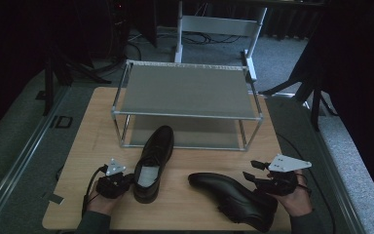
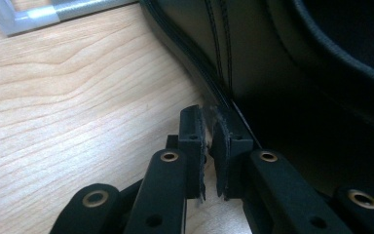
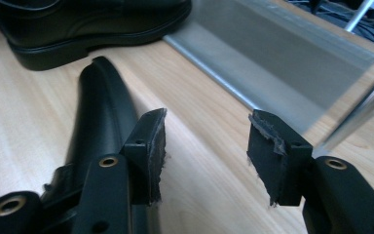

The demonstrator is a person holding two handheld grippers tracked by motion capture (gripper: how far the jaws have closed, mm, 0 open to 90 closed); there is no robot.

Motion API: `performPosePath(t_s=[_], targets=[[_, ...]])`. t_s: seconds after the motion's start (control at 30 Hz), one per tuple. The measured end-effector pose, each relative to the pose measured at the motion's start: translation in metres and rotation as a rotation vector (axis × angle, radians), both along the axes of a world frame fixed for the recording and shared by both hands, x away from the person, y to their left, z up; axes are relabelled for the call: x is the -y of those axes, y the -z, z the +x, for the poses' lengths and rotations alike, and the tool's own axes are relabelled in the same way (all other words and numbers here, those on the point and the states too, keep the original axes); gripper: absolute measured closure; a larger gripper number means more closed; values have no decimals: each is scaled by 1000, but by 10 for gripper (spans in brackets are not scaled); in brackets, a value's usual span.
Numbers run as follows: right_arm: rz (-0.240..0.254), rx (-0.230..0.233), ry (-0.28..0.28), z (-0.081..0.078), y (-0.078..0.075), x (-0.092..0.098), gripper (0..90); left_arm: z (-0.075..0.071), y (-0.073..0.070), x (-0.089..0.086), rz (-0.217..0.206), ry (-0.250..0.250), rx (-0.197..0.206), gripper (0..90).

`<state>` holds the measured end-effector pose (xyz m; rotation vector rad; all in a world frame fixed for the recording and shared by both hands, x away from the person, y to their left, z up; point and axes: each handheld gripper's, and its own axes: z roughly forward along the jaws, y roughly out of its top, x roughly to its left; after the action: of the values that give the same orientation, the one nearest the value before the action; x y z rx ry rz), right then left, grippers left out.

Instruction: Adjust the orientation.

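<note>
Dimly lit room | wooden table (image 1: 185,207) | grey carpet (image 1: 24,146), perhaps

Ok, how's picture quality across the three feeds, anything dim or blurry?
High view: dim, room beyond the table nearly black. Left gripper view: bright wood, shoe dark and slightly soft. Right gripper view: well lit, jaws sharp, rack blurred behind.

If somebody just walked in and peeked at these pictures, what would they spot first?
Probably the two shiny black leather shoes on the light wooden table: one standing upright near the middle, one tipped on its side towards the right. Behind them stands a grey two-level metal shoe rack with bare shelves. The left gripper sits nearly shut beside the upright shoe, and the right gripper is open.
</note>
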<state>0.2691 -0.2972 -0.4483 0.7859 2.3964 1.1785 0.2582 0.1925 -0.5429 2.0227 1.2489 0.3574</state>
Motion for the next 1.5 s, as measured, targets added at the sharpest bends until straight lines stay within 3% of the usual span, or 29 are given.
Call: performPosePath(t_s=[0.2,0.4,0.7,0.87,1.07,1.2,1.37,1.5], targets=[[6,-27,-15,-7,8,-3,472,-3,1,17,-16,59,-11,827],[-6,-25,-41,-17,10,-8,466,-6,3,38,-38,116,-13,820],[-31,-40,-59,-22,17,-13,464,-5,4,43,-54,122,-11,813],[-45,-47,-50,-20,22,-13,514,-5,5,45,-54,129,-7,816],[-52,-27,2,-13,22,-9,532,-4,6,44,-67,125,-12,799],[-70,-6,71,-2,21,-8,562,-4,6,43,-73,121,-12,791],[-77,-18,124,10,23,-3,536,-3,7,42,-87,120,-20,782],[-99,-18,145,11,23,4,515,-3,8,42,-87,114,-22,779]])
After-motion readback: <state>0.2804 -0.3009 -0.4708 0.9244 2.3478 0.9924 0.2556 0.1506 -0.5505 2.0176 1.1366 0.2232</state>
